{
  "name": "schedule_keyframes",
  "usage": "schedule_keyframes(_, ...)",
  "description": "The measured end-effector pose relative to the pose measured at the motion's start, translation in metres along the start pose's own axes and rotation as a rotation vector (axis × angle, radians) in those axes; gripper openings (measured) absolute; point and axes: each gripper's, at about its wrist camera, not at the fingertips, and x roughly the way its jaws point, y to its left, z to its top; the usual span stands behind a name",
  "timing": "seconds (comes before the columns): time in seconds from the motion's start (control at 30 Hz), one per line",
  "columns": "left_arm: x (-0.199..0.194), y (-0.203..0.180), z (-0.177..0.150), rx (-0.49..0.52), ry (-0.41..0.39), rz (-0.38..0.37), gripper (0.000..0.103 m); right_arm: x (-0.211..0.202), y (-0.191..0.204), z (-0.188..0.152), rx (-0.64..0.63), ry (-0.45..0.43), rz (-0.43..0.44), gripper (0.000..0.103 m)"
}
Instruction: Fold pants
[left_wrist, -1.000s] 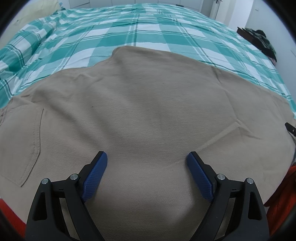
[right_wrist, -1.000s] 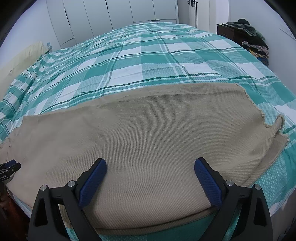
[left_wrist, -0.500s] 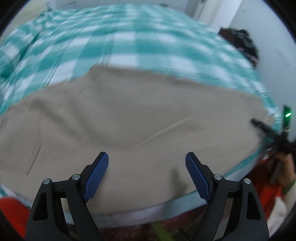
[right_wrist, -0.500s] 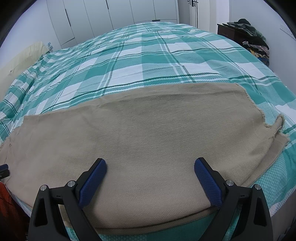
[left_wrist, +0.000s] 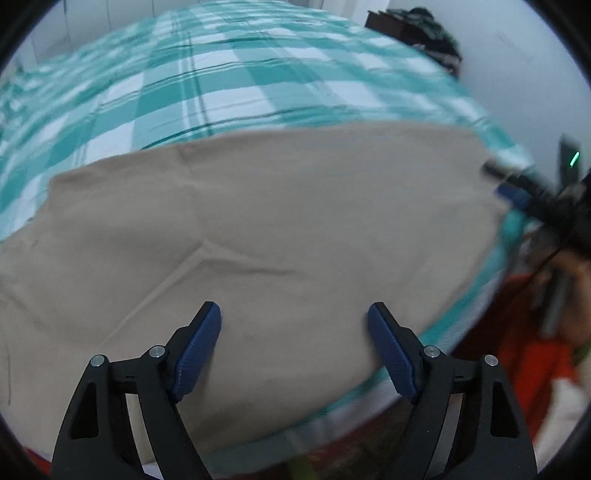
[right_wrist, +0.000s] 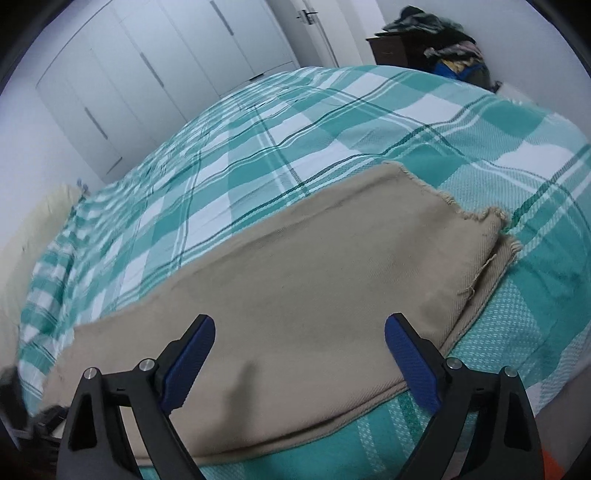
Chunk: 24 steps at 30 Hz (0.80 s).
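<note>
Tan pants (left_wrist: 258, 229) lie flat along the near edge of a bed, folded lengthwise. Their frayed leg hems (right_wrist: 491, 236) lie to the right in the right wrist view, where the pant legs (right_wrist: 314, 288) stretch to the left. My left gripper (left_wrist: 294, 347) is open and empty, hovering over the middle of the pants near the bed edge. My right gripper (right_wrist: 300, 354) is open and empty over the leg section, left of the hems. The right gripper also shows blurred at the right edge of the left wrist view (left_wrist: 517, 184).
A green and white plaid bedspread (right_wrist: 332, 122) covers the bed. White wardrobe doors (right_wrist: 147, 66) stand behind it. A dark cabinet piled with clothes (right_wrist: 436, 44) stands at the far right. A cream pillow (right_wrist: 33, 236) lies at the left. The person's red clothing (left_wrist: 524, 362) shows at the right.
My left gripper has swung right and pulled back toward the bed edge, bringing the right gripper into its view. My right gripper has tilted and shifted right toward the hems. Both stayed open.
</note>
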Motion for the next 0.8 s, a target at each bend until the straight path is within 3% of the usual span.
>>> schedule_keyframes(0.17, 0.003, 0.004, 0.073, -0.037, -0.079, 0.028, 0.085, 0.002, -0.002, -0.001, -0.015, 0.012, -0.002, 0.093)
schedule_keyframes(0.3, 0.054, -0.012, 0.118, 0.001, -0.015, 0.089, 0.084, 0.002, -0.009, 0.003, 0.052, 0.004, 0.018, 0.093)
schedule_keyframes(0.43, 0.079, -0.041, 0.091, 0.113, 0.075, 0.102, 0.078, 0.001, -0.012, 0.005, 0.084, -0.002, 0.032, 0.093)
schedule_keyframes(0.57, 0.054, -0.073, 0.031, 0.243, 0.029, 0.106, 0.079, -0.003, -0.017, 0.005, 0.111, -0.016, 0.066, 0.093)
schedule_keyframes(0.7, 0.050, -0.069, 0.018, 0.155, 0.026, 0.061, 0.083, -0.017, -0.023, 0.009, 0.166, -0.081, 0.120, 0.092)
schedule_keyframes(0.8, 0.051, -0.061, 0.021, 0.130, 0.038, 0.028, 0.085, -0.058, -0.049, 0.015, 0.306, -0.244, 0.235, 0.091)
